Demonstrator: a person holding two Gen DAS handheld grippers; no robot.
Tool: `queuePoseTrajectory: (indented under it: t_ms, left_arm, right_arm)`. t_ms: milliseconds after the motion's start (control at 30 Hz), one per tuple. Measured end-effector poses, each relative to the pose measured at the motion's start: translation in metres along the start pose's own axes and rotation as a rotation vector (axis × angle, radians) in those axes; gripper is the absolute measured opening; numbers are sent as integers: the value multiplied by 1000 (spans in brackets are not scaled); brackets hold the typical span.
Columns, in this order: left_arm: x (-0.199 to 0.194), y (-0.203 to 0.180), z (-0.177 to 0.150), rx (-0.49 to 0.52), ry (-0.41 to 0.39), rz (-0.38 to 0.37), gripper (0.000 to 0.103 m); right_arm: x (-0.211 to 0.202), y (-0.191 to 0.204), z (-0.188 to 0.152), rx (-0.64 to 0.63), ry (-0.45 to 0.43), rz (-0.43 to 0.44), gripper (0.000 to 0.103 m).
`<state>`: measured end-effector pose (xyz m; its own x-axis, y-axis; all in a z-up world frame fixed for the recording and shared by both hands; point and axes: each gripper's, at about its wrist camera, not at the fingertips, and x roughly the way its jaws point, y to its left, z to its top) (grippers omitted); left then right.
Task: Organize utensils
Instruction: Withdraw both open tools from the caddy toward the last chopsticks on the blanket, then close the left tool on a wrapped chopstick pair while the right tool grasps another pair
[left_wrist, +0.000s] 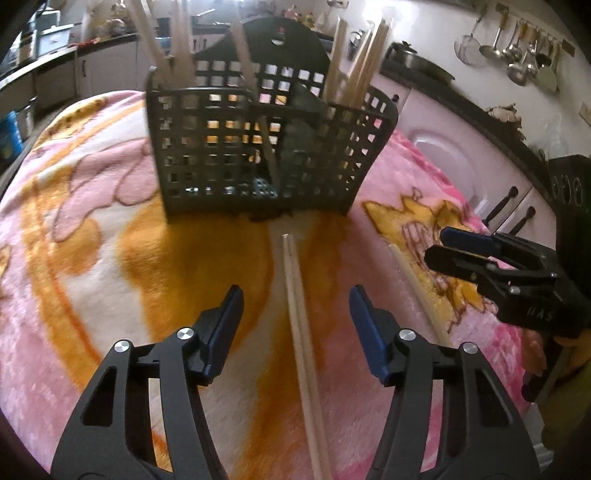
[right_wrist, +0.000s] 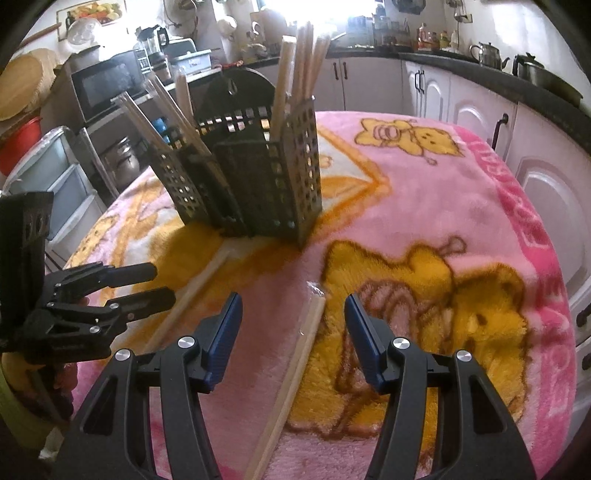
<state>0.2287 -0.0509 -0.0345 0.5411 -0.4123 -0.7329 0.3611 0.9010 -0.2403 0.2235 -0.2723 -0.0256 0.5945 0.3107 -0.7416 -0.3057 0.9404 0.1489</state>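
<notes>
A black perforated utensil basket (left_wrist: 258, 147) stands on the pink blanket and holds several wooden chopsticks; it also shows in the right wrist view (right_wrist: 255, 177). My left gripper (left_wrist: 295, 299) is open above a pair of chopsticks (left_wrist: 301, 332) lying on the blanket between its fingers. My right gripper (right_wrist: 293, 306) is open above another wrapped pair of chopsticks (right_wrist: 295, 373) lying between its fingers. Each gripper shows in the other's view: the right one (left_wrist: 439, 243) at the right, the left one (right_wrist: 159, 284) at the left.
The pink and orange blanket (right_wrist: 424, 221) covers the table. White cabinets (right_wrist: 480, 122) and a dark counter with pots run along the right. Ladles hang on the wall (left_wrist: 517, 51). A microwave (right_wrist: 107, 81) and plastic drawers (right_wrist: 55, 177) stand at the left.
</notes>
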Motion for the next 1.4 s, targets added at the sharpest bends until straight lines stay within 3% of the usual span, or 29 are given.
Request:
queuePoseTrajectory:
  t_ms: [333, 500, 800, 933, 1100, 1400]
  left_arm:
    - [33, -7, 18, 26, 70, -6, 35]
    - [47, -8, 23, 23, 92, -2, 31]
    - [56, -1, 31, 7, 130, 10, 25]
    - [60, -4, 34, 17, 139, 25, 21]
    - [66, -11, 37, 47, 147, 65, 6]
    - [58, -10, 34, 42, 115, 44, 5]
  right_arm:
    - [30, -12, -2, 46, 89, 9, 45]
    - [47, -16, 0, 65, 145, 7, 30]
    - [58, -15, 8, 66, 170, -18, 16]
    - [59, -19, 11, 81, 168, 3, 13]
    - [56, -21, 14, 96, 153, 28, 11]
    - [40, -3, 20, 47, 90, 98, 11]
